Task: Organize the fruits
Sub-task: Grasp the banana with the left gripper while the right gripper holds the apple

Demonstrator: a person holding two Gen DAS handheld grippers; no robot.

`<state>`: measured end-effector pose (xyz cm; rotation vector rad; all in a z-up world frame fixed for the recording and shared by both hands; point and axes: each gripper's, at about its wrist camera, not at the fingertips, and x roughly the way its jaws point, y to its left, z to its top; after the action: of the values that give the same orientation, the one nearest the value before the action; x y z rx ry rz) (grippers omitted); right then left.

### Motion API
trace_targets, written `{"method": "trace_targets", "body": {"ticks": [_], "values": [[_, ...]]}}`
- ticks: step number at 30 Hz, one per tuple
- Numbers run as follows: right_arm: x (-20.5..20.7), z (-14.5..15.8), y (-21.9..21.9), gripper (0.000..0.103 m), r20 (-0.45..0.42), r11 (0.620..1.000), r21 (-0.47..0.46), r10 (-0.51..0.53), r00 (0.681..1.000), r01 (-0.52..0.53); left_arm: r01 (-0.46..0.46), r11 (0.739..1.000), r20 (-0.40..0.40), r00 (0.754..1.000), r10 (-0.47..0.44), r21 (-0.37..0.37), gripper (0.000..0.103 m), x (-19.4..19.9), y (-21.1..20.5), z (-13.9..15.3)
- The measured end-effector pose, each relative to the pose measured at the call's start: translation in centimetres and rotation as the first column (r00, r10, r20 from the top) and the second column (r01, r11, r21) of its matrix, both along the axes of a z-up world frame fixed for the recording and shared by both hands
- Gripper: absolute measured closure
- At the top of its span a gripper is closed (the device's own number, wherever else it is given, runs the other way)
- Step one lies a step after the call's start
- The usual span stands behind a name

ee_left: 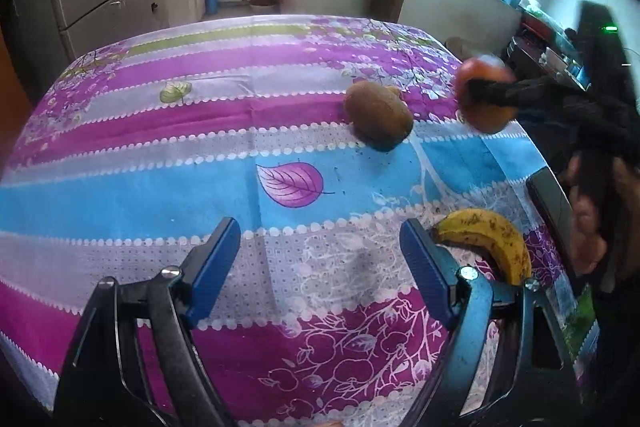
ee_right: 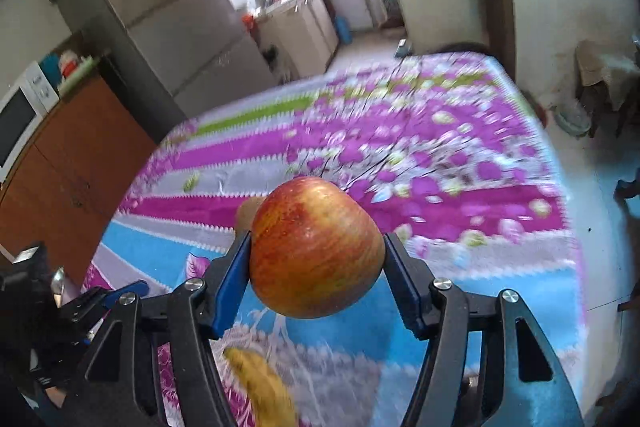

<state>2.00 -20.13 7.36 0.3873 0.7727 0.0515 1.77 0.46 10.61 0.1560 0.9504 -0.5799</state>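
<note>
1. Apple (ee_right: 316, 247) is clamped between the blue pads of the right gripper (ee_right: 318, 259) and carried in the air above the table (ee_right: 500, 211); the left wrist view shows it off the cloth, near the table's right edge.
2. Kiwi (ee_left: 378, 121) lies on the cloth just beside the raised apple. From the right wrist view only a sliver of it peeks out behind the apple.
3. Banana (ee_left: 492, 241) lies nearer the person, close to the right edge, just beyond the right finger of the left gripper (ee_left: 316, 267).
4. That left gripper hangs over the cloth with its jaws spread wide and nothing between them.
5. Step in hand, as I judge it: the apple is mid-transfer, lifted but not yet set down. The right wrist view is smeared with motion blur, which fits a moving hand.
6. No bowl, tray or basket shows in either view, so where the fruit should go cannot be told; grouping it on the cloth seems likely.
7. Next move calls for lowering the apple onto a bare patch near the other fruit, letting go only once it rests, since a round apple may roll toward the edge.
8. Kiwi and banana are untouched; the free left gripper is well placed for the banana.
</note>
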Motion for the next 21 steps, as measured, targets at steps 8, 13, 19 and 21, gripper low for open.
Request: {"method": "trace_targets", "body": {"ticks": [8, 13, 19, 21], "values": [[-6.9, 3.1, 0.4, 0.036, 0.124, 1.000, 0.026, -0.009, 0.992, 0.006, 0.084, 0.996, -0.013, 0.996, -0.084, 0.028, 0.022, -2.1, -2.9, 0.2], [-8.1, 4.0, 0.5, 0.036, 0.163, 1.000, 0.031, -0.008, 0.987, 0.003, 0.179, 0.984, -0.094, 0.980, -0.177, 0.017, 0.022, -4.6, -6.2, 0.9], [-8.9, 4.1, 0.1, 0.036, 0.186, 0.997, 0.073, -0.006, 0.983, -0.008, 0.156, 0.985, -0.139, 0.980, -0.144, 0.076, 0.022, -6.3, -10.1, -0.8], [-9.1, 4.2, 0.0, 0.036, 0.193, 0.997, 0.076, -0.004, 0.981, -0.011, 0.159, 0.979, -0.108, 0.983, -0.146, 0.124, 0.022, -7.2, -11.0, -1.7]]}}
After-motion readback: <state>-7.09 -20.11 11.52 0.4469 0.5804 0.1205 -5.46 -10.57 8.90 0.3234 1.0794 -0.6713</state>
